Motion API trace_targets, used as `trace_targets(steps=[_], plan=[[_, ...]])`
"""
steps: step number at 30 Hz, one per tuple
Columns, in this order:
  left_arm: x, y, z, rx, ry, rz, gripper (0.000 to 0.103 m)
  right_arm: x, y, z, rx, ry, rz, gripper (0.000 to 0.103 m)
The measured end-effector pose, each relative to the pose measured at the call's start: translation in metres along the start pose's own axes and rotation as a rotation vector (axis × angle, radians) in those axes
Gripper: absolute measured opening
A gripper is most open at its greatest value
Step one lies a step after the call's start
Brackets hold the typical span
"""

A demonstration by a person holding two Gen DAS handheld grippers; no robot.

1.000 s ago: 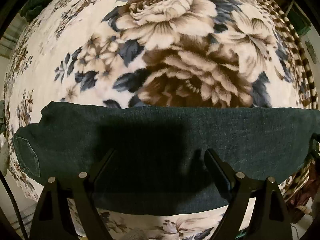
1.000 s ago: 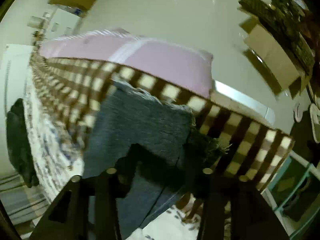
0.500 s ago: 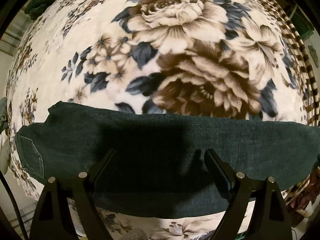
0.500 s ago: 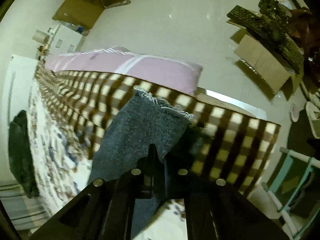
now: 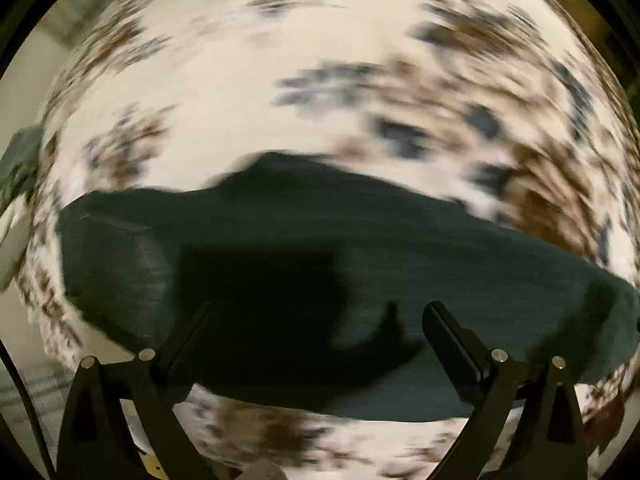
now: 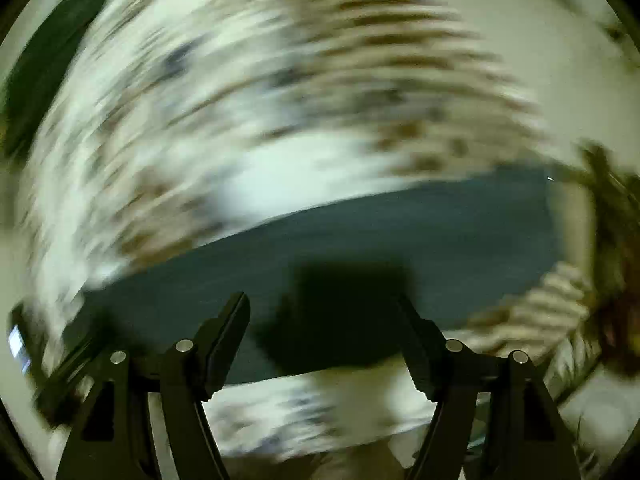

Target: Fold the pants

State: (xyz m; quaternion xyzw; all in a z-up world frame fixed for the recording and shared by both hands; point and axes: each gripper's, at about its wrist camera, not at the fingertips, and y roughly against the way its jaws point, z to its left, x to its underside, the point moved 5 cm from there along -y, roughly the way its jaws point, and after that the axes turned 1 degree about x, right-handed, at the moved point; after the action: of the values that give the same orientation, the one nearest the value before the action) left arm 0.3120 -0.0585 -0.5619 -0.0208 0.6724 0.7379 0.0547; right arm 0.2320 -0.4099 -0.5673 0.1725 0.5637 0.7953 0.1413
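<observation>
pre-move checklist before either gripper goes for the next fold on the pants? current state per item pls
1. Left gripper open: ok, fingers wide apart, nothing between them.
2. Right gripper open: ok, fingers spread, empty.
3. Pants lying on the floral blanket: ok, a long dark band across both views.
4. Pants flat and smooth: cannot tell; the far edge bulges up in the left wrist view, but blur hides creases.
5. Views sharp enough to pick a grasp point: not ok, both are heavily motion-blurred.
6. Hem or waistband located: cannot tell.
</observation>
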Motion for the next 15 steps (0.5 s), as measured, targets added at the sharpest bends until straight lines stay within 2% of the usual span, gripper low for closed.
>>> trace_targets(steps=[3, 6, 8, 10, 13, 15], plan=[[-0.007, -0.006, 0.069, -0.057, 0.08, -0.007, 0.102, -0.006, -0.038, 0.134, -0.137, 0.205, 0.101, 0.074], [-0.007, -0.025, 0.131, -0.112, 0.148, 0.024, 0.102, -0.013, -0.084, 0.244, -0.194, 0.366, 0.176, 0.074], [-0.006, -0.041, 0.165, -0.141, 0.195, 0.045, 0.102, -0.013, -0.111, 0.287, -0.187, 0.432, 0.216, 0.074], [-0.007, -0.056, 0.189, -0.125, 0.241, 0.07, 0.102, -0.017, -0.142, 0.326, -0.173, 0.463, 0.283, 0.074], [-0.004, -0.069, 0.2, -0.071, 0.271, 0.095, 0.103, -0.031, -0.183, 0.352, -0.082, 0.485, 0.353, 0.074], [-0.005, -0.074, 0.199, -0.068, 0.251, 0.092, 0.103, -0.024, -0.198, 0.356, -0.05, 0.489, 0.398, 0.07]])
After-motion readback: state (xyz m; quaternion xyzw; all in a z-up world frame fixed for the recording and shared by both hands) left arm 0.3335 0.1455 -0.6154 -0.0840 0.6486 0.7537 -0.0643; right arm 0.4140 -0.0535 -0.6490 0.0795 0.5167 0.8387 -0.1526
